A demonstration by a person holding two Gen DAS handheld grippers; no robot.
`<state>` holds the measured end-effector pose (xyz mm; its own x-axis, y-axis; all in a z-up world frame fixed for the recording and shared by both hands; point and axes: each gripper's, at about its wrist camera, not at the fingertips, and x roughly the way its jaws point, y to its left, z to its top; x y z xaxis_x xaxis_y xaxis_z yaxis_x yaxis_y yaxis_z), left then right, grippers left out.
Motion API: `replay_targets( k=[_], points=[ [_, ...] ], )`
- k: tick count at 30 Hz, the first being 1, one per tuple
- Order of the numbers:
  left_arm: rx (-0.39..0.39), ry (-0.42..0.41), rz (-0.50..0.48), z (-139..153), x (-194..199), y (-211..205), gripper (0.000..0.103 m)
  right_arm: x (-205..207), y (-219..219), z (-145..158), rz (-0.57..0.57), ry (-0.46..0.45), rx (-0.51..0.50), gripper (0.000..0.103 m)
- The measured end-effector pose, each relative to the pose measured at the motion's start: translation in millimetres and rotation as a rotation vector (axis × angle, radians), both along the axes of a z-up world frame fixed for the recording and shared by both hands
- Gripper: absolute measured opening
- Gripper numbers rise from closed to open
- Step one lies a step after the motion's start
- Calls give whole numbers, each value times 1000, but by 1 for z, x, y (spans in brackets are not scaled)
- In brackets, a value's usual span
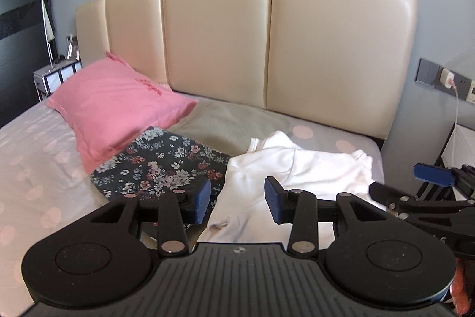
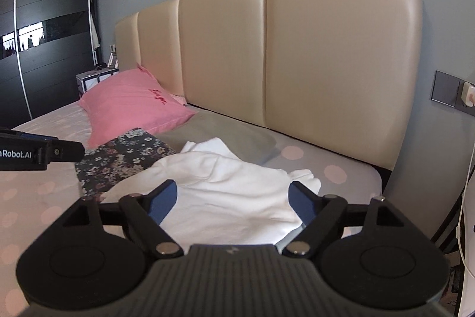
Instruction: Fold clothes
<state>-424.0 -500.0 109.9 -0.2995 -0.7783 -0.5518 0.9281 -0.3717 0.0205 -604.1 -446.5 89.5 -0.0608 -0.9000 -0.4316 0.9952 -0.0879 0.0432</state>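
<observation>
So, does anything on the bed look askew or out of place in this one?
Only the white garment: it lies rumpled near the headboard, one end bunched up, not yet squared. The floral garment beside it lies flat and folded. Nothing looks spilled or damaged.

Left gripper (image 1: 237, 202) jaws part-open, nothing between pads, angled downward. Right gripper (image 2: 234, 205) jaws spread wide, empty, tilted down, just right of the left.

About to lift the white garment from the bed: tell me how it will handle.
The white garment lies crumpled in soft folds, so it will probably flop and drape from a pinch rather than hold its shape. It looks thick, perhaps a sweatshirt, so likely somewhat weighty for cloth. A loose part trails at its right edge and may dangle.
</observation>
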Motion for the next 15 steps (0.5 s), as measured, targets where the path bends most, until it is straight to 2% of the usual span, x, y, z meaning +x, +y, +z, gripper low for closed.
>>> replay_targets(
  k=[3, 4, 9, 15],
  points=[
    [-32, 10, 26, 8, 5, 26, 42, 8, 24, 5, 9, 4, -6, 88],
    [-35, 13, 33, 9, 6, 34, 46, 8, 33, 5, -2, -4, -6, 89],
    [-56, 11, 14, 6, 9, 71, 53, 4, 65, 5, -73, -65, 6, 89],
    [-83, 6, 41, -5, 7, 106, 60, 4, 87, 1, -173, -16, -9, 90]
  ],
)
